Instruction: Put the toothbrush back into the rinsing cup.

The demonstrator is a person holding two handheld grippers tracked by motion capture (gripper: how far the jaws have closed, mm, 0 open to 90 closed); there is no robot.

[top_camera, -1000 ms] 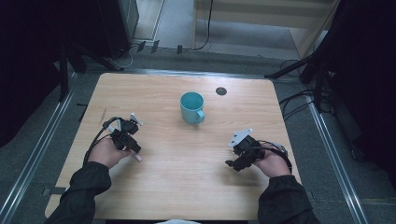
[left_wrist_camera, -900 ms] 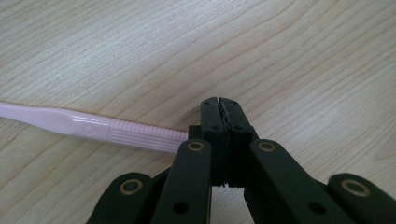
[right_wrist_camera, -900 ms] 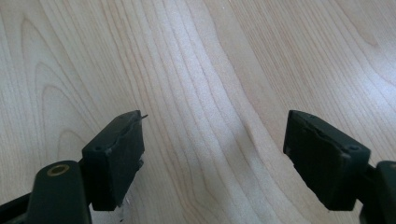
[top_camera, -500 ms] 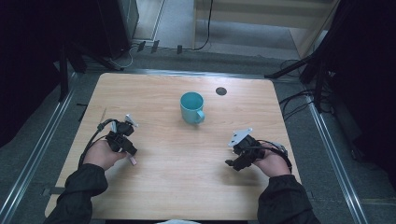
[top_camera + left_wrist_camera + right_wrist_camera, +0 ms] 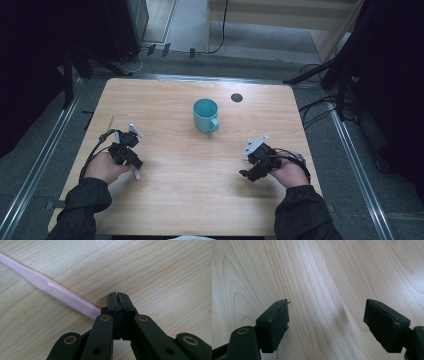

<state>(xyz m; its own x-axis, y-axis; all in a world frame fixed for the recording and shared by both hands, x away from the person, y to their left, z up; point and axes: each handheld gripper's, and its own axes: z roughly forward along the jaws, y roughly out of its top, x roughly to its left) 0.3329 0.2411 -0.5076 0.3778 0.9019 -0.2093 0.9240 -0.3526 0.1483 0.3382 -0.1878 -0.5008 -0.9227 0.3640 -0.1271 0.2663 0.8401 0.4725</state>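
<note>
Left tongs (image 5: 134, 164) drift left and nearer – the stick (image 5: 136, 175) comes along

My left tongs (image 5: 117, 296) are clenched tip to tip, the pink stick (image 5: 57, 292) touching their side; whether it is pinched lower down I cannot tell. A second ago this hand sat farther right, so I judge the stick is being dragged. My right tongs (image 5: 325, 322) stay spread over bare table (image 5: 190, 200) – the mug (image 5: 205, 115) waits far, middle.
</note>
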